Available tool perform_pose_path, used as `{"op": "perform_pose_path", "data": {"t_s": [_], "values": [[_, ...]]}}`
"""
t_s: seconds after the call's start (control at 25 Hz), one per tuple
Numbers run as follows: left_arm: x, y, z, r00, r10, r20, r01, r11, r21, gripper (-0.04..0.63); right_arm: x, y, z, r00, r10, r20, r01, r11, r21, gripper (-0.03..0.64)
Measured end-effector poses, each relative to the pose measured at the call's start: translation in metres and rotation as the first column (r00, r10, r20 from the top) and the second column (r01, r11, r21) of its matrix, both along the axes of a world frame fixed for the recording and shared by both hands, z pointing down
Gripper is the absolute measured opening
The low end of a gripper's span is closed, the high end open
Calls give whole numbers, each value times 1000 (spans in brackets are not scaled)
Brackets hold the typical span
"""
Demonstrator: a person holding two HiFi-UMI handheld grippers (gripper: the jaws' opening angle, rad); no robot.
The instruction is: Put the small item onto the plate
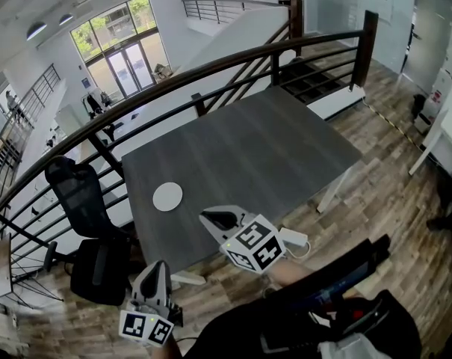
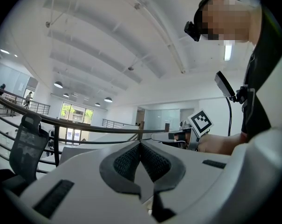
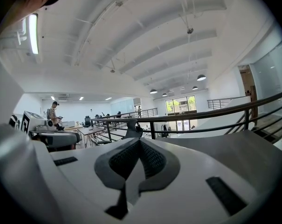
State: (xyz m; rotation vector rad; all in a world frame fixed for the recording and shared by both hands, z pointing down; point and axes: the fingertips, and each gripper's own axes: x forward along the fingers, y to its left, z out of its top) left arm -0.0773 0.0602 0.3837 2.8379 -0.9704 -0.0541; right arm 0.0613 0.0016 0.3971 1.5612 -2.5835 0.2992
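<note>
Frankly, I find no small item on the table point(image 1: 270, 148) or in either gripper view, so its weight and grip point stay guesses, while the plate point(image 1: 167, 197), a flat white disc, probably light, lies at ten o'clock from my right gripper point(image 1: 217, 219), whose jaws, like those of the left gripper point(image 1: 158, 269), meet on nothing.

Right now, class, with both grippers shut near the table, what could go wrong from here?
1. No small item shows on the table or in the shut left gripper or right gripper, so there may be nothing to place.
2. The plate lies near the table's edge; a bump from the right gripper might slide it off.
</note>
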Motion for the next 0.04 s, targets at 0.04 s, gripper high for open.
{"op": "perform_pose_path", "data": {"t_s": [0.04], "values": [[1, 0, 0, 1000, 0, 0, 0, 1000, -1, 3, 1, 0, 0, 1000, 1, 2, -1, 1000, -2, 2]]}}
